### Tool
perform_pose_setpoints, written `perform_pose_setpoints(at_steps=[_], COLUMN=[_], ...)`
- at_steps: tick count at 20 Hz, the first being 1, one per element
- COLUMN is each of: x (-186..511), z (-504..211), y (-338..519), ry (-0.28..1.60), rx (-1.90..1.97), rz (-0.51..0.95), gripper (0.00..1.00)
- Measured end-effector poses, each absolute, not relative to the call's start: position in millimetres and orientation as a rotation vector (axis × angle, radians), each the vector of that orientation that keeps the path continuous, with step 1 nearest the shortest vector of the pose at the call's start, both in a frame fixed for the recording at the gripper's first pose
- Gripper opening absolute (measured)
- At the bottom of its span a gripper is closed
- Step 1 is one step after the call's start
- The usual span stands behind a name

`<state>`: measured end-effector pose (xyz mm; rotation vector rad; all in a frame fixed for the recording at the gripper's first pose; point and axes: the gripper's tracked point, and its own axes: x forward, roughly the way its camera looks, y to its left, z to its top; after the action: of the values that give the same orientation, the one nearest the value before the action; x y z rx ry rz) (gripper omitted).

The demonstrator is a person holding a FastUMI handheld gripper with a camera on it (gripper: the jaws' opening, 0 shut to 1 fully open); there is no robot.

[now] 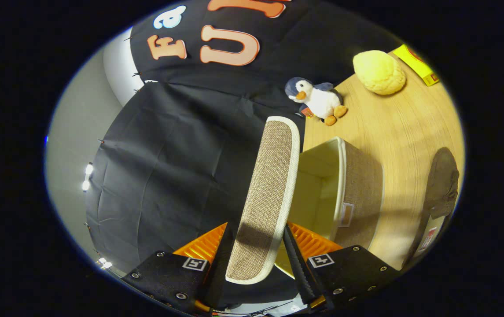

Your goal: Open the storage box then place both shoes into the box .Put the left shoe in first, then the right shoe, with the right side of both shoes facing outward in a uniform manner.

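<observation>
A light wooden table (401,132) is carrying the scene, tilted sideways in the gripper view, with the booth's black cloth wall (177,154) hanging along its far edge. A woven brown storage box (357,189) with pale trim is standing open near the table's middle, its cream interior showing. The box's lid (267,198), in the same weave with a white border, is being held up on edge between the fingers of the gripper (256,259), which are closing on it from both sides. A dark shoe (441,185) is lying toward the table's near edge, well apart from the box. A fuzzy yellow ball-shaped toy (379,71) is resting near the far edge, beside a yellow carton (417,64). A small plush penguin (318,100) is lying at the far edge, against the cloth.
</observation>
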<state>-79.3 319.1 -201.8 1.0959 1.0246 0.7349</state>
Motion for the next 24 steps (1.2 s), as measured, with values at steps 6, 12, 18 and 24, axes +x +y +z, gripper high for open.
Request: perform_pose_setpoints(at_steps=[6, 12, 18, 24], x=[-79, -73, -56, -40], z=[-159, -141, -126, -128], y=[347, 398, 452, 499], ry=[1.010, 0.981, 0.953, 0.943], rx=[1.135, 1.042, 0.974, 0.918], rz=[0.856, 0.923, 0.948, 0.931], gripper=[0.52, 0.22, 0.19, 0.48])
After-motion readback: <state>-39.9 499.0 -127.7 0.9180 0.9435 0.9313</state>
